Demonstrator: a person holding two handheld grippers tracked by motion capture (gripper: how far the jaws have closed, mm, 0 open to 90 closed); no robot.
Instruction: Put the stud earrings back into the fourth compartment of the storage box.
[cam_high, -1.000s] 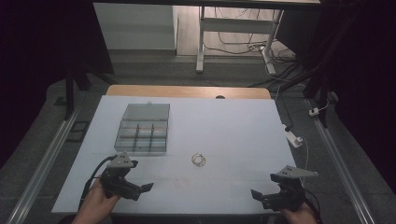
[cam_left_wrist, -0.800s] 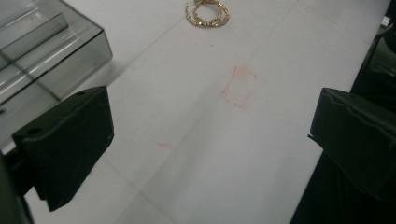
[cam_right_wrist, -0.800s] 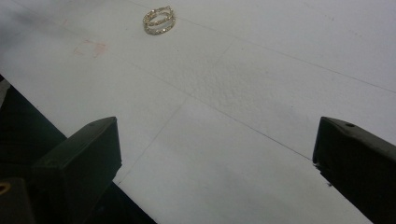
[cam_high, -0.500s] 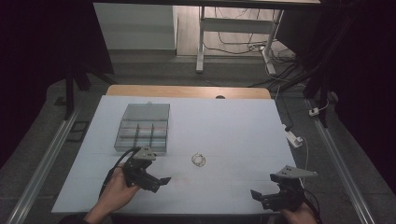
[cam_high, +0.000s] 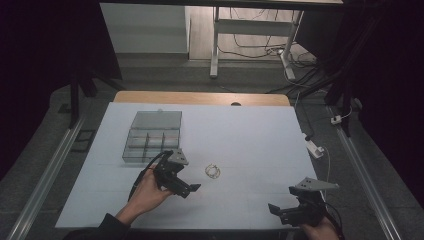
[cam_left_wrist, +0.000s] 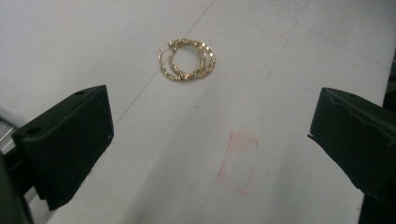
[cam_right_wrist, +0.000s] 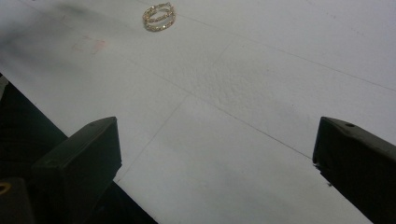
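Two gold hoop earrings (cam_high: 213, 171) lie overlapped on the white table, just right of my left gripper (cam_high: 187, 188). In the left gripper view the earrings (cam_left_wrist: 187, 59) sit ahead of the wide-apart jaws, with nothing between them. A clear compartment box (cam_high: 151, 137) with its lid raised stands behind the left gripper. My right gripper (cam_high: 280, 212) rests near the table's front right edge, open and empty; in its view the earrings (cam_right_wrist: 159, 16) lie far off at the upper left.
A faint red square mark (cam_left_wrist: 238, 162) is on the table surface between the left jaws. A white power adapter (cam_high: 313, 147) with a cable lies at the table's right edge. Metal rails (cam_high: 47, 170) run along both sides.
My left gripper has moved forward and right from the front left of the table toward the earrings. The right gripper has stayed put.
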